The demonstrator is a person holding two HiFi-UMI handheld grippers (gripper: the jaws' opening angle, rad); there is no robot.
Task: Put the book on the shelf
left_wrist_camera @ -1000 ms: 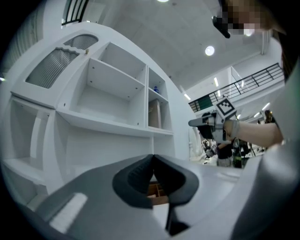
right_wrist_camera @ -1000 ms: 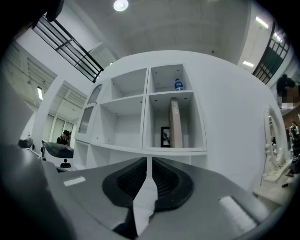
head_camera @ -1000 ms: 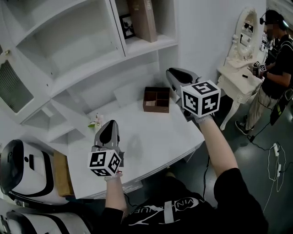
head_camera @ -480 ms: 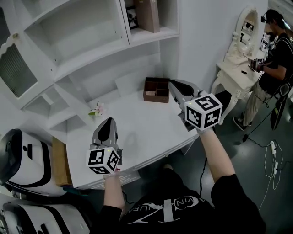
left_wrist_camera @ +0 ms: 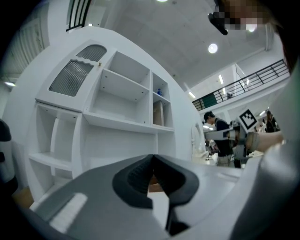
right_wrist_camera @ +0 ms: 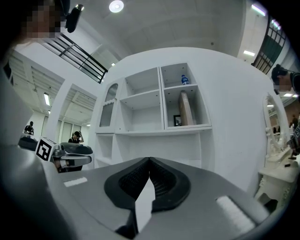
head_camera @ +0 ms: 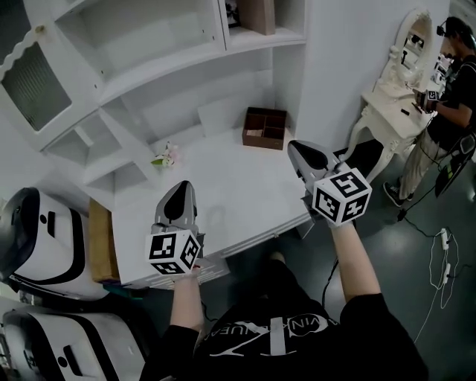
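Note:
A brown book (head_camera: pixel 258 13) stands upright in the top right compartment of the white shelf unit (head_camera: pixel 156 56); it also shows in the right gripper view (right_wrist_camera: pixel 185 108) and the left gripper view (left_wrist_camera: pixel 158 114). My left gripper (head_camera: pixel 179 199) hovers over the near left part of the white table (head_camera: pixel 230 186), jaws shut and empty (left_wrist_camera: pixel 152 161). My right gripper (head_camera: pixel 300 152) is above the table's near right corner, well away from the shelf. Its jaws meet at the tips with nothing between them (right_wrist_camera: pixel 149 161).
A brown compartment box (head_camera: pixel 265 128) sits at the table's back right, a small flower (head_camera: pixel 165 156) at its back left. White rounded machines (head_camera: pixel 37 245) and a brown board (head_camera: pixel 100 238) stand at the left. A person (head_camera: pixel 454 89) works at a white dressing table (head_camera: pixel 398 97) on the right.
Both grippers have drawn back from the shelf toward the table's near edge. The right one has moved away from the brown box and come lower.

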